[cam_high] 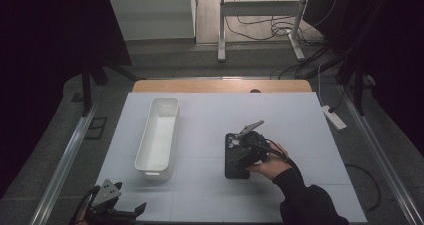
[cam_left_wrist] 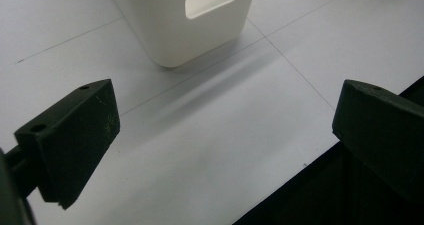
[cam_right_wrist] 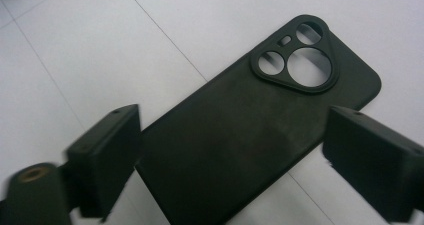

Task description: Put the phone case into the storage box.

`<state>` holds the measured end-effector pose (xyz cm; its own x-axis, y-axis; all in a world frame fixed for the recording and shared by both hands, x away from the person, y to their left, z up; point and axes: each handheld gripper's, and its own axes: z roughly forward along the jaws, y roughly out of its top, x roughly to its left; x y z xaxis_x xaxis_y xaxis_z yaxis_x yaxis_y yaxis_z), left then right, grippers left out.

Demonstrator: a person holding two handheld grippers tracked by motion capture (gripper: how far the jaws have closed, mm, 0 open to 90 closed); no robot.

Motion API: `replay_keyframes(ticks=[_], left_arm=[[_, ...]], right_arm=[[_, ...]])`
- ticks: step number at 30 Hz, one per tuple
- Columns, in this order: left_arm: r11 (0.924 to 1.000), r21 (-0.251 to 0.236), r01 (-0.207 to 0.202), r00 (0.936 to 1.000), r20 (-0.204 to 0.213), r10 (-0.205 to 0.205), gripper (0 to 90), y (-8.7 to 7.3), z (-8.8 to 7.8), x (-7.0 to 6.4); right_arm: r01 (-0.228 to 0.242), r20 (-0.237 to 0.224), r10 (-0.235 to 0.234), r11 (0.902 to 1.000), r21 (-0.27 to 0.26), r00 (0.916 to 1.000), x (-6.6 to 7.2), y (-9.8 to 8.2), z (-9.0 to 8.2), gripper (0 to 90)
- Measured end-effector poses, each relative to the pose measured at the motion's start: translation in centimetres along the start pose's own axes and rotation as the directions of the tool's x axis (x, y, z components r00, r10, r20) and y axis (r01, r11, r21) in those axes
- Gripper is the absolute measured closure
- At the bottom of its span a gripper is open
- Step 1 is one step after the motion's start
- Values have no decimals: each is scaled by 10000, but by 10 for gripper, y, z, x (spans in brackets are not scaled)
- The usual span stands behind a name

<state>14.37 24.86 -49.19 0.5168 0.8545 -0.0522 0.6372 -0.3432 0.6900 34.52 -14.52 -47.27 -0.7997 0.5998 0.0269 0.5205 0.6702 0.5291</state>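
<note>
Right gripper view: phone case (cam_right_wrist: 240, 135) lies flat between parted jaws (untouched).

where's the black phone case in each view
high view: the phone case lies right of centre on the white table, under the right gripper.
left gripper view: not in it; the white bin stands ahead.
right gripper view: centre, between the jaws, camera cutouts at upper right.
shared landmark: the table's thin grid lines.
</note>
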Motion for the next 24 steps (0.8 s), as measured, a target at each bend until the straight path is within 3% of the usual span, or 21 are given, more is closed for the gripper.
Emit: replay_keyframes(ticks=[3,5,12,24], left_arm=[[10000,7,-17,10000,-3,17,0,0,0,0],[10000,12,-24,10000,-4,24,0,0,0,0],[10000,28,-67,10000,-21,67,0,0,0,-1],[9999,101,-124,9999,-44,124,0,1,1,-1]], right_arm=[[127,126,-128,9999,116,9998,0,0,1,374],[183,105,-185,9997,166,9998,0,1,1,423],[513,47,-514,9984,253,9987,-1,2,1,891],[698,-176,-695,9974,149,9974,4,6,9,899]])
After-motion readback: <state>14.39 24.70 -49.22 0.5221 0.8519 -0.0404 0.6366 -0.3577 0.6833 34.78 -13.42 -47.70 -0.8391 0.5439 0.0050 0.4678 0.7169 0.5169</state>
